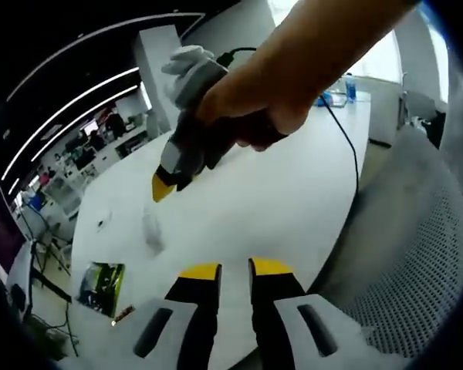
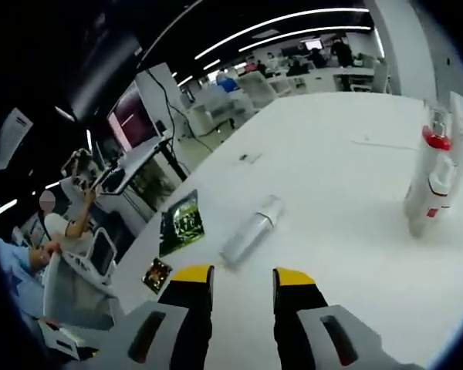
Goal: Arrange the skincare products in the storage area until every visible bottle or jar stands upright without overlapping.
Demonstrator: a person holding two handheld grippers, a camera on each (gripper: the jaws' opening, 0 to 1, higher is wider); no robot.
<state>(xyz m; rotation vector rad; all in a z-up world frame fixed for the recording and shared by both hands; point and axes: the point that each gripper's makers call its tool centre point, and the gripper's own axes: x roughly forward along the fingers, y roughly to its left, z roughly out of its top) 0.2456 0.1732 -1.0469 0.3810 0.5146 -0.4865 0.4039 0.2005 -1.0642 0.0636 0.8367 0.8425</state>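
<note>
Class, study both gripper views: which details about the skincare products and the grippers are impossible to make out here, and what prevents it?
- Clear plastic bottle lying on the white table, left gripper view: a motion-blurred smear.
- Right gripper, left gripper view: the hand covers it; its opening is unclear.
- Red-capped white bottles, right gripper view: labels too small; neighbours cut by the edge.

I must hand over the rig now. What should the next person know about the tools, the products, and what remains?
Left tool: open, empty, over the white table.
Right tool: open, empty, aimed at the clear bottle lying on its side.
Done: two white bottles with red parts stand upright at the right, close together; whether they touch is unclear.
Left: stand the lying bottle upright, apart from the others.
</note>
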